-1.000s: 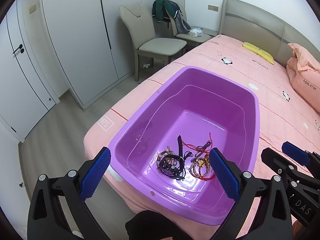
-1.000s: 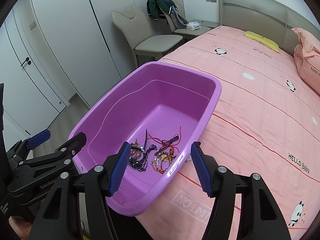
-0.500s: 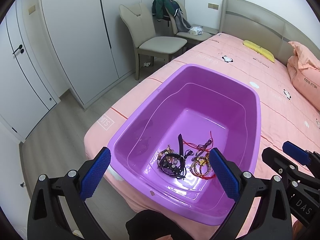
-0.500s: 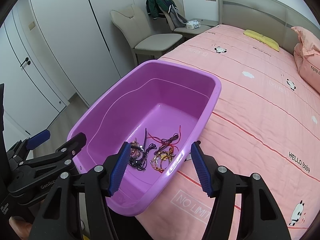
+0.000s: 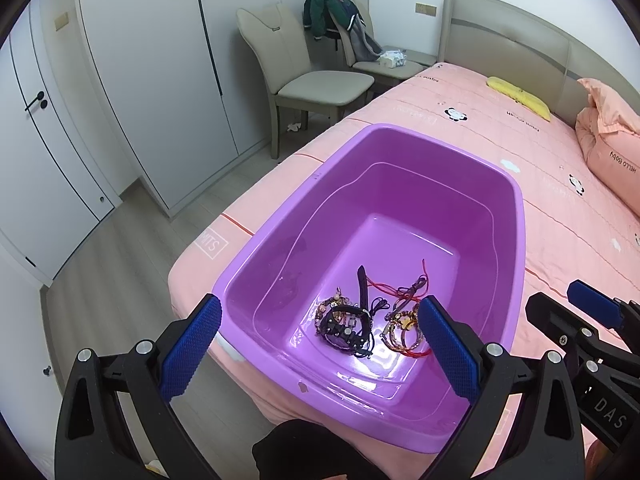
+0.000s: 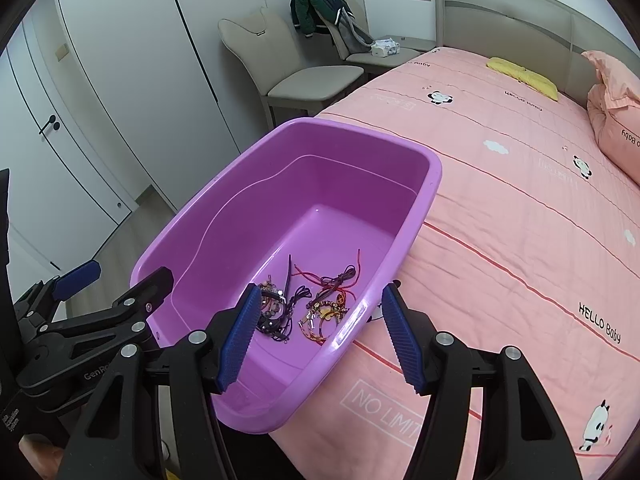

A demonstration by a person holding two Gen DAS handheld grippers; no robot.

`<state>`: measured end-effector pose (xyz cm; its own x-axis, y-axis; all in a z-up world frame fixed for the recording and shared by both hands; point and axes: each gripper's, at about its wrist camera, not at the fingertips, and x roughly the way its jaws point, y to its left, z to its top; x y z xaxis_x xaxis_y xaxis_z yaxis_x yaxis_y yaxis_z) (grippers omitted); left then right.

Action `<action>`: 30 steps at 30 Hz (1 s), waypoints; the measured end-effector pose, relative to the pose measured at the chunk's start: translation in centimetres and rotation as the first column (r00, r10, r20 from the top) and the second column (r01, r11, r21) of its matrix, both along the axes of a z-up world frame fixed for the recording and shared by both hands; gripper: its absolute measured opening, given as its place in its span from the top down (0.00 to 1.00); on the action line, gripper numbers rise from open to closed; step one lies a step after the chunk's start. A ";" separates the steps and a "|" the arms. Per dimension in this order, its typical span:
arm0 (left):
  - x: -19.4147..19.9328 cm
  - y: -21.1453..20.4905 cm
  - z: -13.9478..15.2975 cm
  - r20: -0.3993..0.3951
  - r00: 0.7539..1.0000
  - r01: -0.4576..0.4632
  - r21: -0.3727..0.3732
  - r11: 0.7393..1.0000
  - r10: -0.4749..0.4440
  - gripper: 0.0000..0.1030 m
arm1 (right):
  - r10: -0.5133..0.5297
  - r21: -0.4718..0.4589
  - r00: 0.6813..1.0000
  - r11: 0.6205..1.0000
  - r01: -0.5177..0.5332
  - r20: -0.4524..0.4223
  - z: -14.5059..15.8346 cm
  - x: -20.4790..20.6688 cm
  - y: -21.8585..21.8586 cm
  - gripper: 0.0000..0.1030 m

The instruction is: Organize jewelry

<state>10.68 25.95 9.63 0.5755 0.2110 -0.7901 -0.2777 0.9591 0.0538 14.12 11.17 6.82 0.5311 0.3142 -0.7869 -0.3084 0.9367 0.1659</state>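
My left hand-held gripper [image 5: 318,344] hangs with its blue ribbed pads spread wide and nothing between them, poised above the near end of a purple rectangular plastic tub [image 5: 516,216]. Just ahead of it, on the tub's floor at the end closest to me, lies the tangle of jewelry: a black-strapped watch [image 5: 346,326] with dark cords on the left, and beside it, touching, a cluster of gold-and-red beaded bracelets [image 5: 402,326] trailing thin red strings. My right hand-held gripper [image 6: 316,336] is likewise spread and empty, straddling the tub's near right rim, its left pad over the inside and its right pad outside over the bedding. From that side the same watch [image 6: 272,312] and bracelets [image 6: 328,312] sit directly beyond its left pad. The tub [image 6: 430,184] rests on the corner of a bed with a pink quilted cover [image 6: 520,240] printed with pandas and lettering. Farther off, beyond the tub, stand a beige upholstered chair [image 5: 316,80], a second chair draped with a dark green jacket [image 5: 328,12], and white wardrobe doors [image 5: 140,80] to the left.
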 end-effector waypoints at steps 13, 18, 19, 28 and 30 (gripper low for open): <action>-0.3 -0.2 0.5 0.043 0.999 0.020 0.006 1.000 -0.021 0.06 | 0.000 -0.001 1.000 1.000 0.000 -0.005 -0.2 0.1 0.0 0.42; 0.0 -0.2 0.1 0.011 1.000 0.014 -0.009 1.000 -0.014 0.06 | -0.006 0.001 1.000 1.000 0.006 -0.004 -0.2 0.1 -0.2 0.42; 0.0 -0.2 0.0 0.009 1.000 0.013 -0.011 1.000 -0.013 0.06 | -0.006 0.001 1.000 1.000 0.006 -0.004 -0.1 0.1 -0.2 0.42; 0.1 0.4 -0.1 -0.003 1.000 -0.005 -0.038 0.999 0.005 0.06 | -0.004 -0.001 1.000 1.000 0.004 -0.003 -0.1 0.1 -0.3 0.42; 0.1 0.4 -0.1 -0.002 1.000 -0.006 -0.036 0.999 0.006 0.06 | -0.004 -0.001 1.000 1.000 0.004 -0.002 0.0 0.1 -0.3 0.42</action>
